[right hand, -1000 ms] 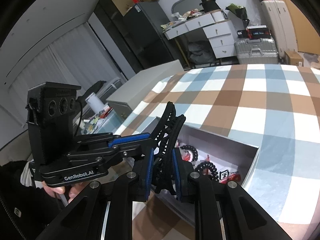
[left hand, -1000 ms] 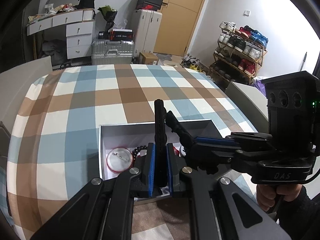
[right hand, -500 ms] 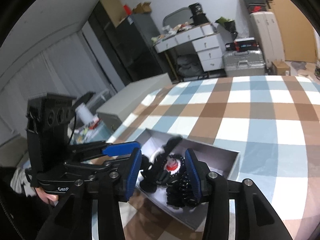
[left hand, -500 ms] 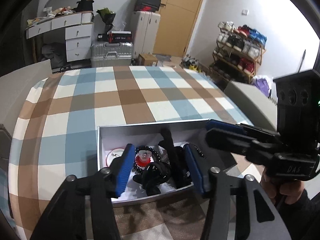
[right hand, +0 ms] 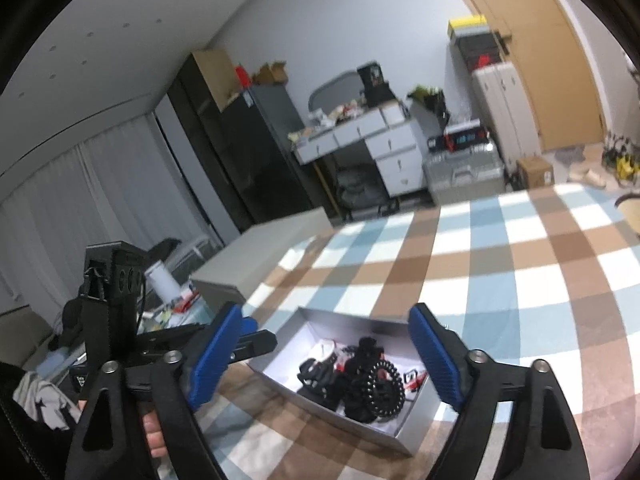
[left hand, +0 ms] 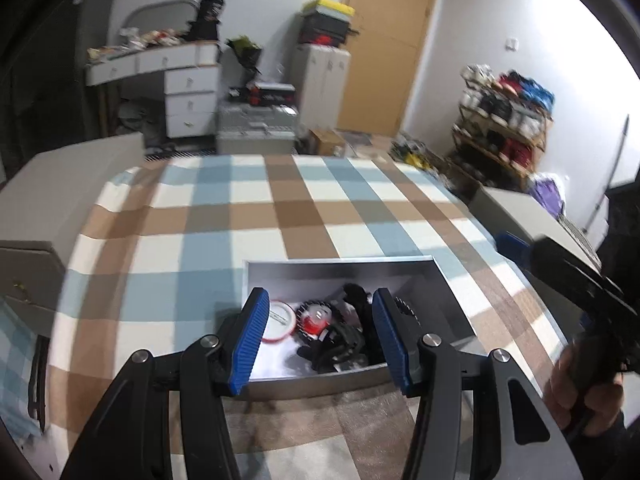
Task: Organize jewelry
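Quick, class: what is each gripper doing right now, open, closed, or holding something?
Left gripper: open, just widened, holding nothing, above the box.
Right gripper: wide open, just widened, holding nothing.

A checked cloth (left hand: 248, 216) in matt brown, blue and white covers the table. On it sits a smooth grey card box (left hand: 360, 380) with a white lining, holding glossy black beads (right hand: 382, 392). Ribbed blue rubbery pads (left hand: 248, 340) face the matt black plastic gripper arms at six o'clock.
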Motion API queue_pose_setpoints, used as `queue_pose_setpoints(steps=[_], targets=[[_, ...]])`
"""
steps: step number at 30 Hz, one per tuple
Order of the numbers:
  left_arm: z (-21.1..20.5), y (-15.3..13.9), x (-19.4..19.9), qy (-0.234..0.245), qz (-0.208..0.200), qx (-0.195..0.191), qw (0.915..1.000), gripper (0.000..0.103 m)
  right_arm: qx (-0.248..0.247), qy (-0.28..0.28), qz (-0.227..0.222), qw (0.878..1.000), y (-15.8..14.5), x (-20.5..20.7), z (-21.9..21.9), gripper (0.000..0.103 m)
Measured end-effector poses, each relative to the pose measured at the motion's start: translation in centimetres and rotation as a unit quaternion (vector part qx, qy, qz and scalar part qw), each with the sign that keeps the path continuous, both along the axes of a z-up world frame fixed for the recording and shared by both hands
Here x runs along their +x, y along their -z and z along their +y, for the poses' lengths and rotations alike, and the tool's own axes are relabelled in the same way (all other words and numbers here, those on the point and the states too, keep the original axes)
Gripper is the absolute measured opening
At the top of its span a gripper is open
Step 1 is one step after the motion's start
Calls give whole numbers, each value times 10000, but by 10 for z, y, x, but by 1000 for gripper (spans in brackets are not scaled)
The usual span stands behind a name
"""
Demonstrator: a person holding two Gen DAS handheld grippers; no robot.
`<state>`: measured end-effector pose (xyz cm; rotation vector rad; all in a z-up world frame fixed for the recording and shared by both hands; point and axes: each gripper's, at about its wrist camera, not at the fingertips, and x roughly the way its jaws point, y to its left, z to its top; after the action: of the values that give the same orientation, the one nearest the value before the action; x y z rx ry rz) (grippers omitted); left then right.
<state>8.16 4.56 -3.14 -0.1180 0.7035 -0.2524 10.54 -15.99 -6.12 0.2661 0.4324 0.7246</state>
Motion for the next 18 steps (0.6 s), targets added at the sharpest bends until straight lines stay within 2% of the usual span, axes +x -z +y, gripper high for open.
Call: queue_pose_setpoints(steps=[3, 5, 8, 10, 12, 16, 18], targets=[[3, -3, -7, -218, -143, -48, 9996, 58, 32, 150, -163, 9997, -3, -10, 1, 103], [2, -6, -14, -330, -322, -106, 9989, 69, 37, 221, -283, 9993, -5, -18, 2, 103], [-2, -11, -28, -586, -753, 70, 9954, 83, 33, 409, -611, 9973, -8, -34, 1, 103], [-6, -14, -39, -724, -1163, 214, 9903, 88, -171, 778, -945, 9923, -10, -47, 4, 103], [-10, -18, -46, -814, -1448, 373, 9854, 101, -409, 985, -1130, 9879, -9, -55, 8, 103], [-13, -22, -61, -1004, -2003, 633, 9725, 102, -617, 1181, -1339, 9820, -4, -66, 11, 103], [-11, -21, -61, -1136, -2078, 713, 9689, 102, -658, 1305, -1489, 9780, -2, -72, 11, 103]])
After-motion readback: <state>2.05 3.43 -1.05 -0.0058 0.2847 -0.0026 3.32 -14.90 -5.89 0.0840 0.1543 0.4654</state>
